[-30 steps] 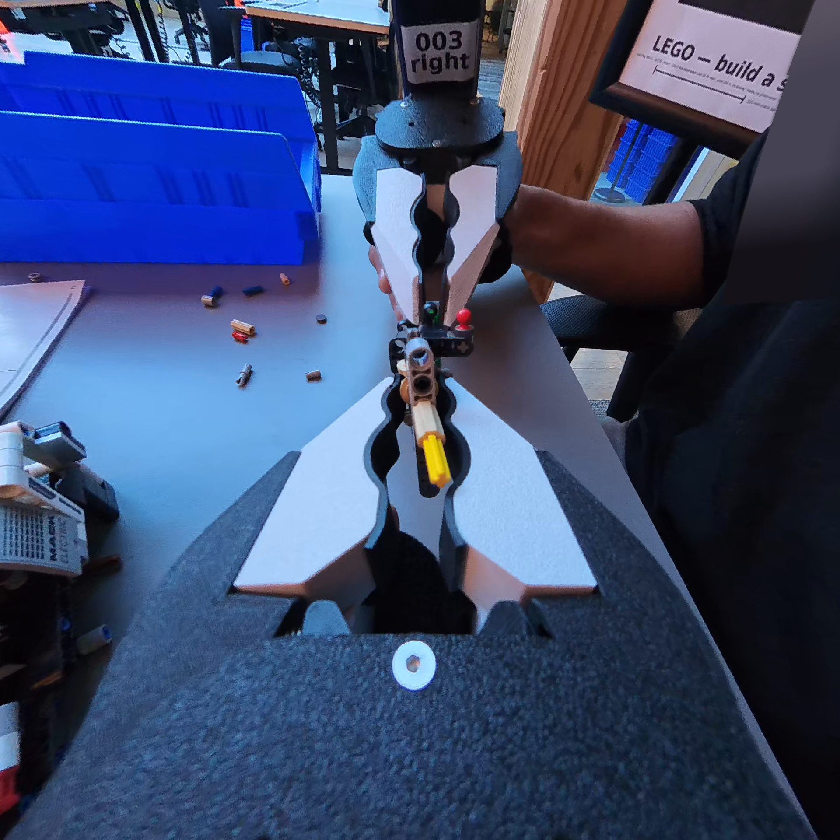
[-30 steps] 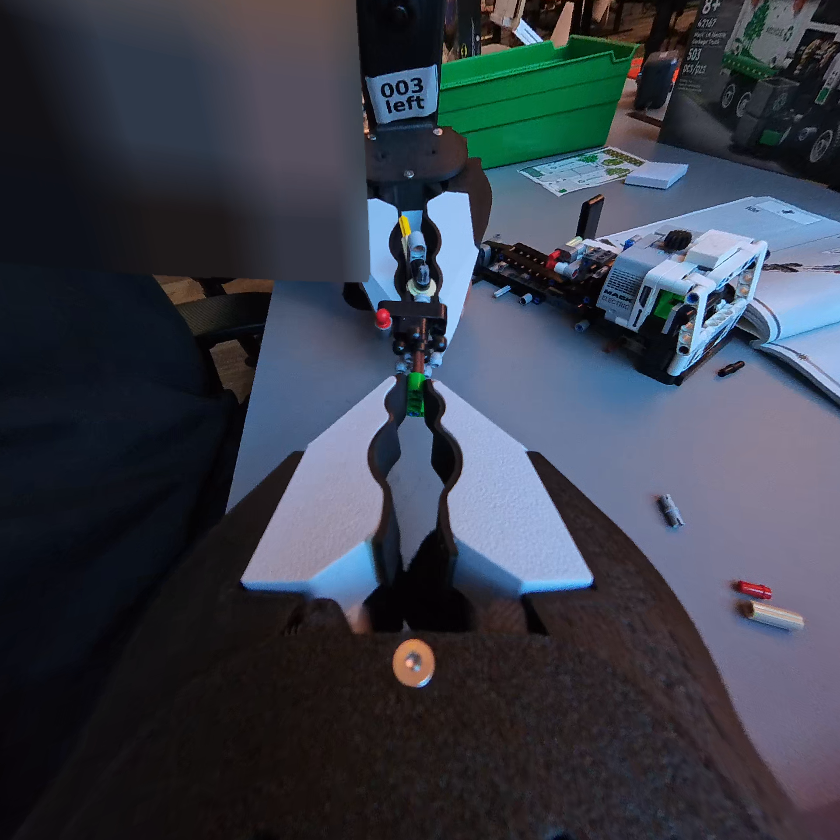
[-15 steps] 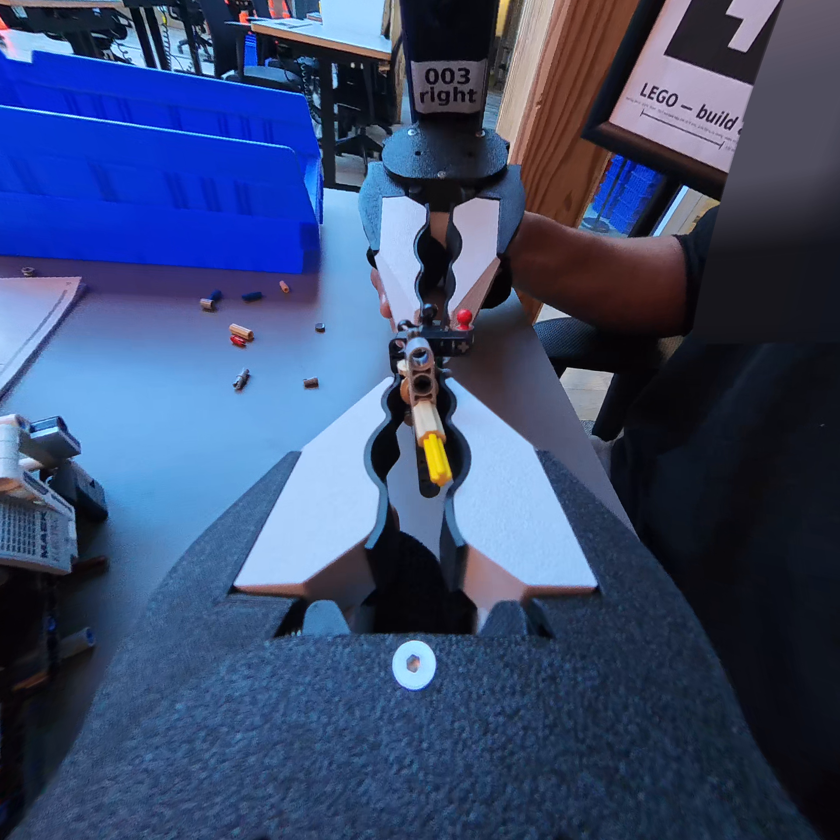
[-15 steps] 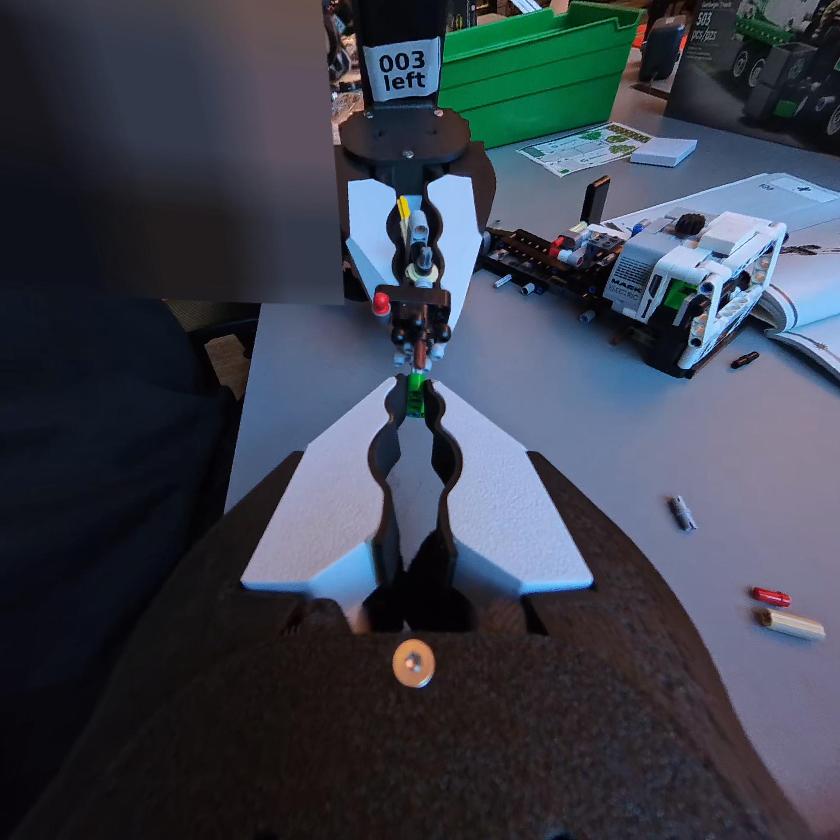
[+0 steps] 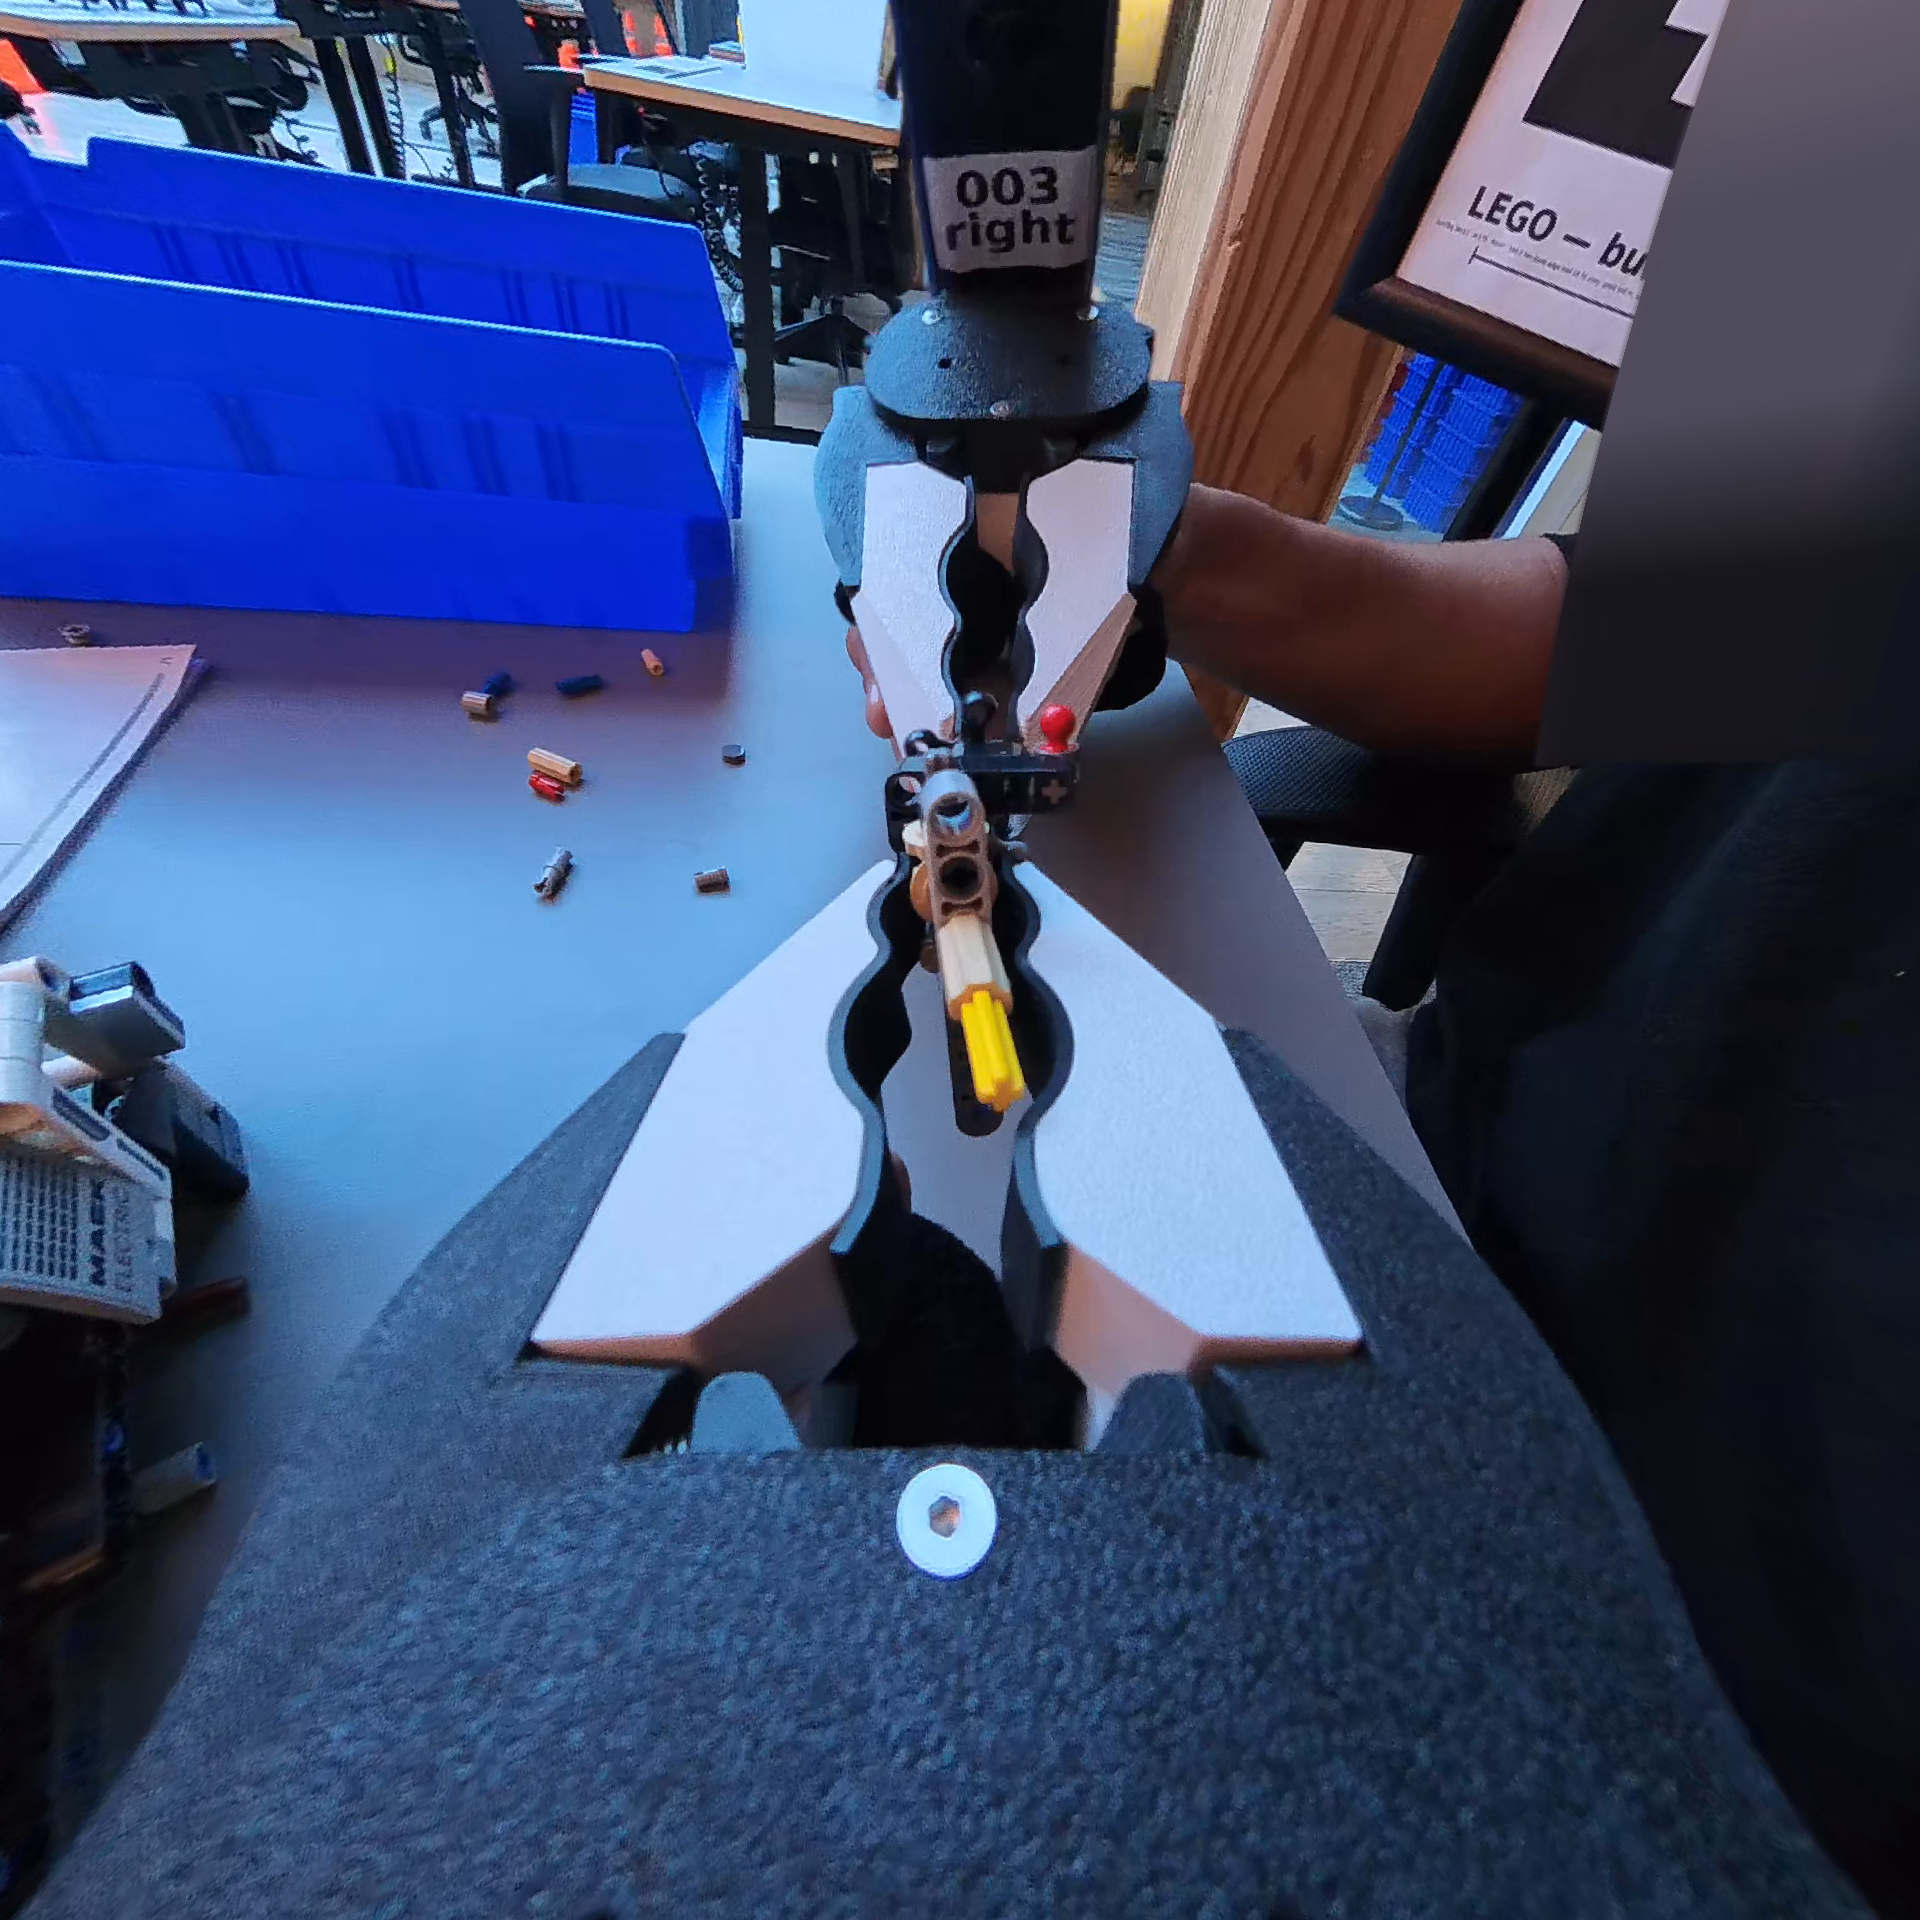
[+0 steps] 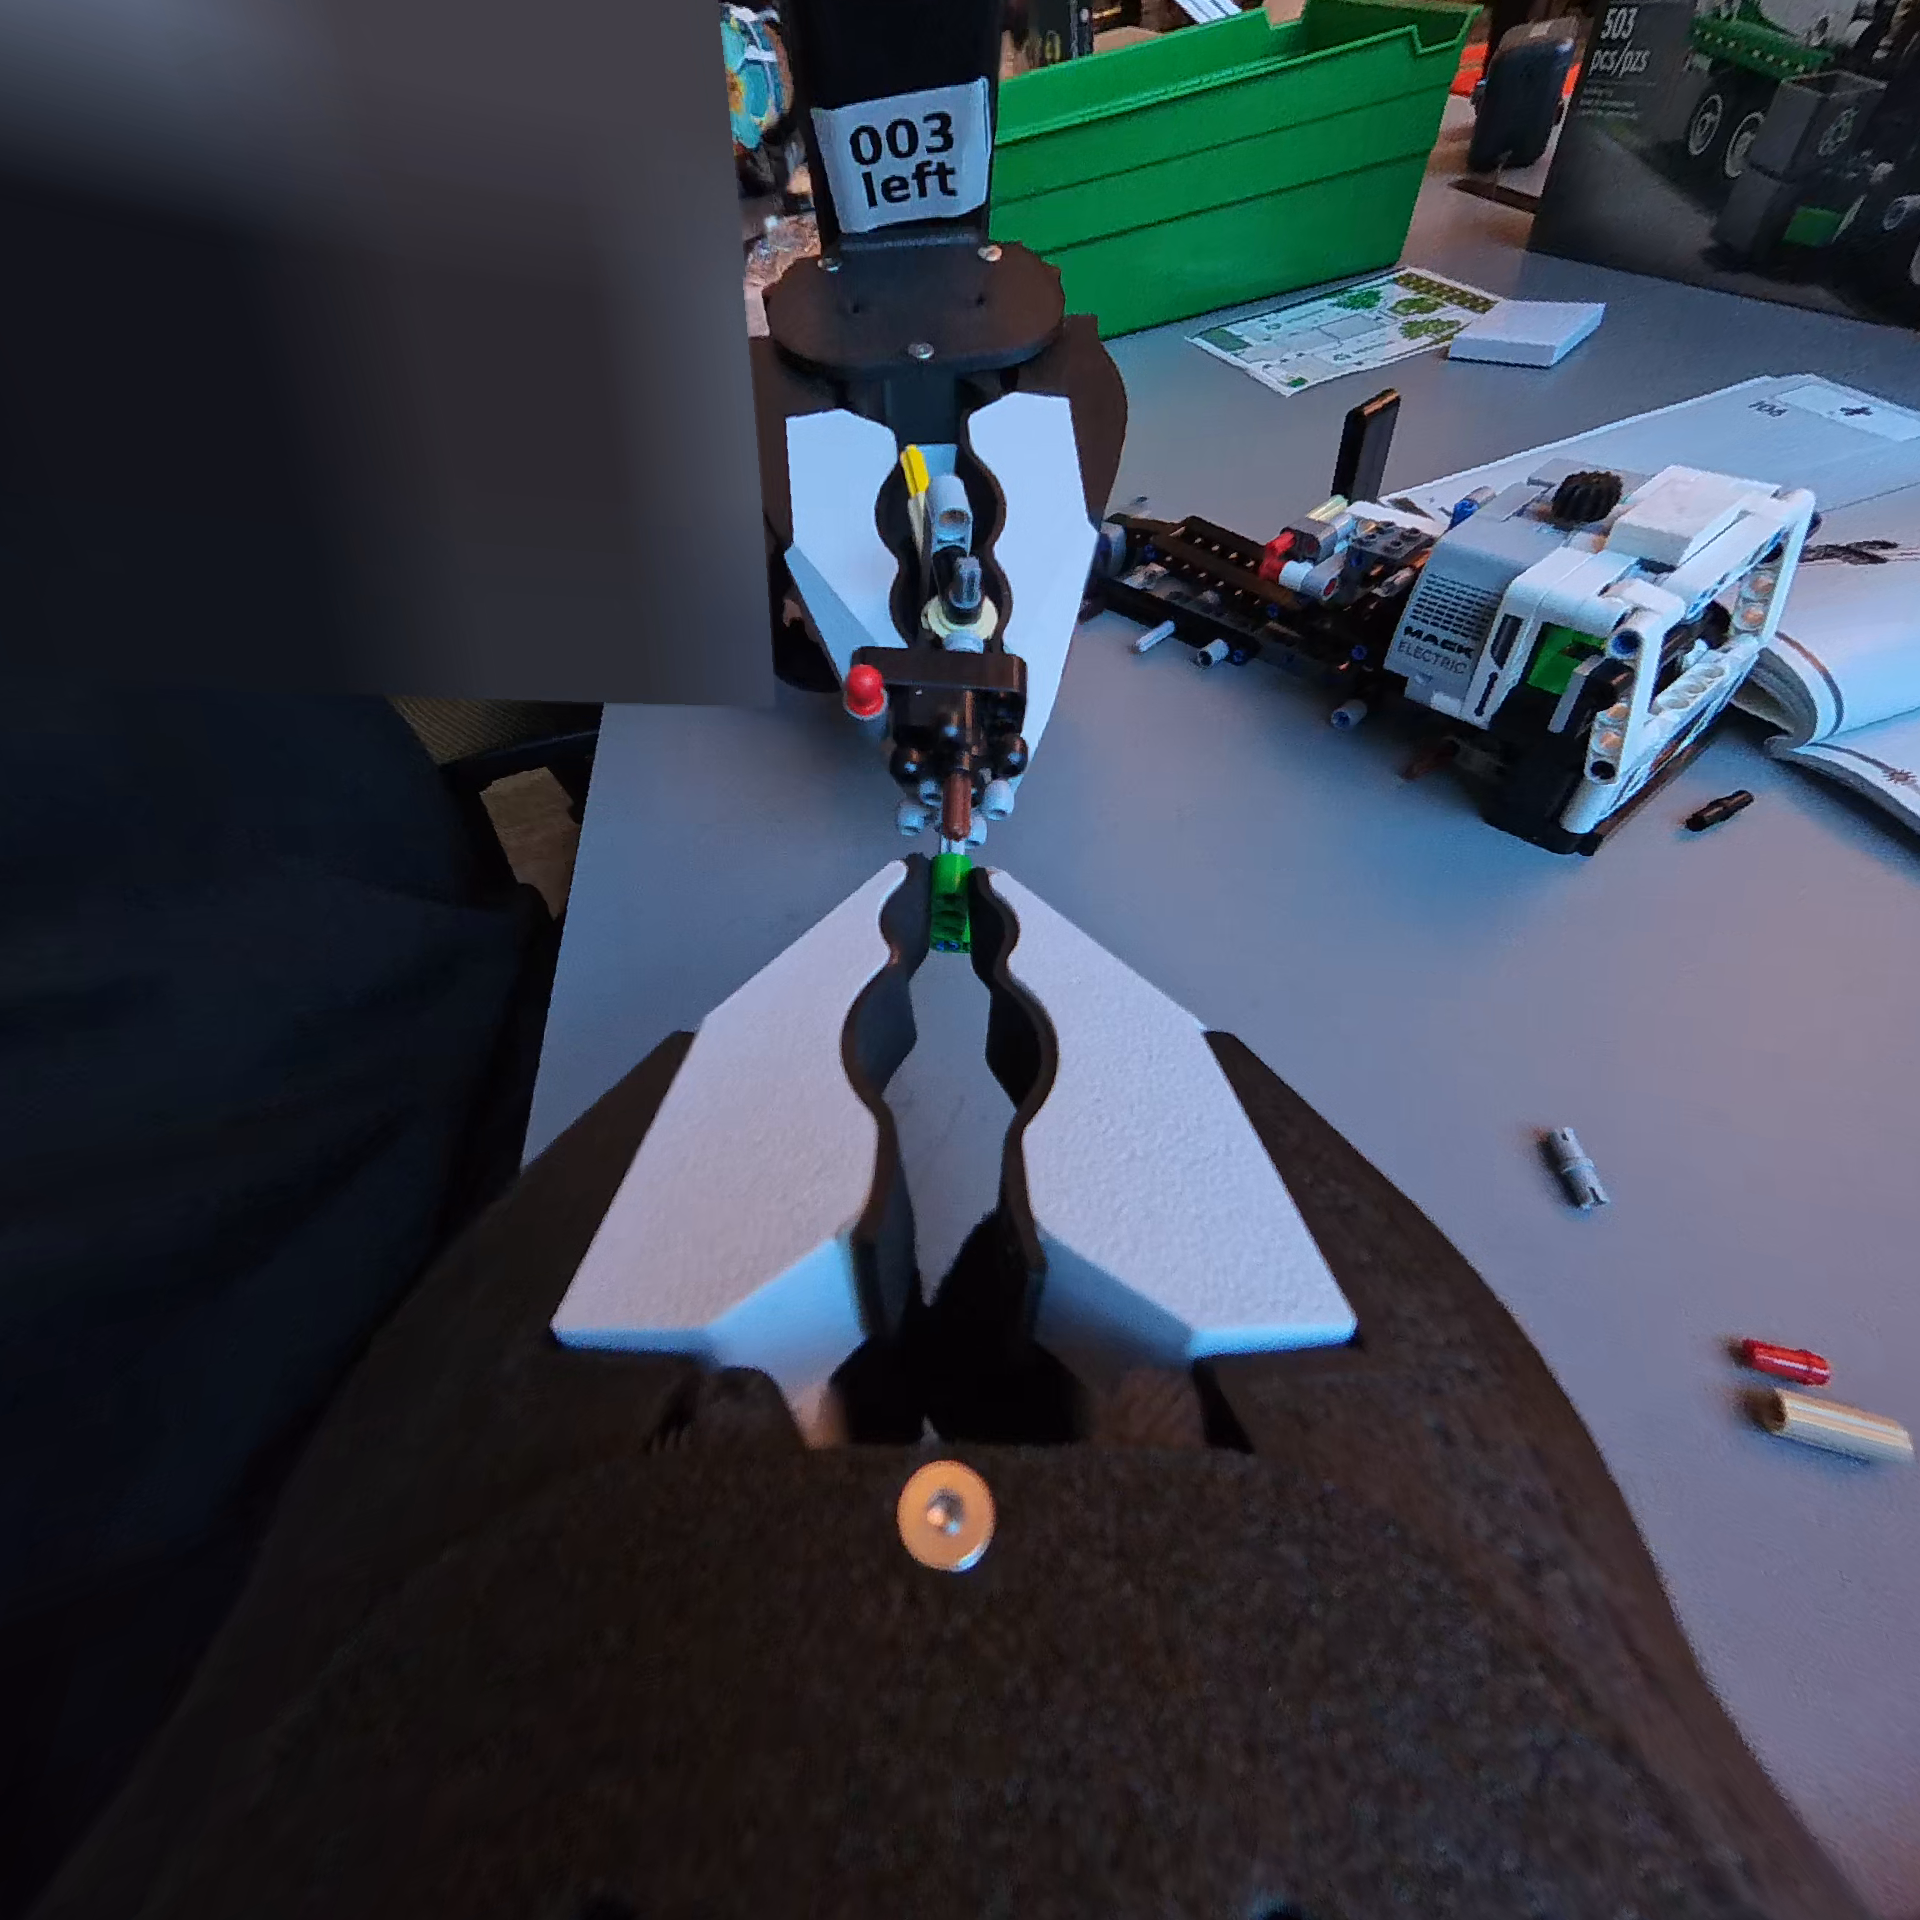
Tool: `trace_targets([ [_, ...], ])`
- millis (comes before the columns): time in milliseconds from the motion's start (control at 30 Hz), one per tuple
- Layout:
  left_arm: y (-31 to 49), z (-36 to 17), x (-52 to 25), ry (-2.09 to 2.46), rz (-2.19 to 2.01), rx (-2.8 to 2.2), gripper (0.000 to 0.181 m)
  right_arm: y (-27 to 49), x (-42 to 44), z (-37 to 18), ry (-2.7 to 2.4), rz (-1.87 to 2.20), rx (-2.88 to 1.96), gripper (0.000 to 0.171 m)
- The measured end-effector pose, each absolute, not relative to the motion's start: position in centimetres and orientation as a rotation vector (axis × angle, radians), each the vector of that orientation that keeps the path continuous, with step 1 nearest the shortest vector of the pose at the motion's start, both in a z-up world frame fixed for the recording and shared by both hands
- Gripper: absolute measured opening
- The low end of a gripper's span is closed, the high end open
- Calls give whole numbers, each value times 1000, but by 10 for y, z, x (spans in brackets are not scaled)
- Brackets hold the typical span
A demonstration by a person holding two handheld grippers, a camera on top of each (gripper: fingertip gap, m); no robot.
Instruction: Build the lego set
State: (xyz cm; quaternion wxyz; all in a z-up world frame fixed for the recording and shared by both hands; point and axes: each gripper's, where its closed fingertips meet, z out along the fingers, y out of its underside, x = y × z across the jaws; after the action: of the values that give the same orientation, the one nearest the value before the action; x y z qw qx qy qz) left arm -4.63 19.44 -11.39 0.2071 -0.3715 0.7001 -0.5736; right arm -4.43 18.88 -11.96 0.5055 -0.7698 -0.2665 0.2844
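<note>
My left gripper (image 5: 951, 883) is shut on a small sub-assembly (image 5: 961, 883): a tan connector with a yellow axle (image 5: 987, 1049) and a black beam with a red ball pin (image 5: 1057, 722). My right gripper (image 6: 948, 878) is shut on a small green piece (image 6: 951, 904). The two grippers face each other tip to tip above the table's edge. In the right wrist view a brown axle (image 6: 961, 805) sticks out of the sub-assembly (image 6: 951, 691) toward the green piece, just short of it. The right gripper (image 5: 987, 717) also shows in the left wrist view.
A half-built white truck model (image 6: 1621, 623) lies by an open instruction booklet (image 6: 1849, 665). A green bin (image 6: 1195, 177) and the set's box (image 6: 1745, 156) stand behind. A blue bin (image 5: 343, 468) and loose pieces (image 5: 551, 769) are on the grey table. A person's arm (image 5: 1351, 623) is at the right. Only a small space, under 4 cm, lies between the two pairs of fingers.
Both grippers keep their hold. The left gripper and its sub-assembly show a little larger and higher in the right wrist view. The green piece stays near the brown axle's tip.
</note>
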Motion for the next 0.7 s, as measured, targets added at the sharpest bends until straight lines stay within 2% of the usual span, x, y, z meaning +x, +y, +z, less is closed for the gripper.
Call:
trace_targets([
  [533,186,-131,-57,2130,-1446,-966,11,181,-54,-140,-804,623,-1967,6],
  [700,186,-127,-55,2094,-1529,-1004,11,181,-53,-136,-791,635,-1935,6],
])
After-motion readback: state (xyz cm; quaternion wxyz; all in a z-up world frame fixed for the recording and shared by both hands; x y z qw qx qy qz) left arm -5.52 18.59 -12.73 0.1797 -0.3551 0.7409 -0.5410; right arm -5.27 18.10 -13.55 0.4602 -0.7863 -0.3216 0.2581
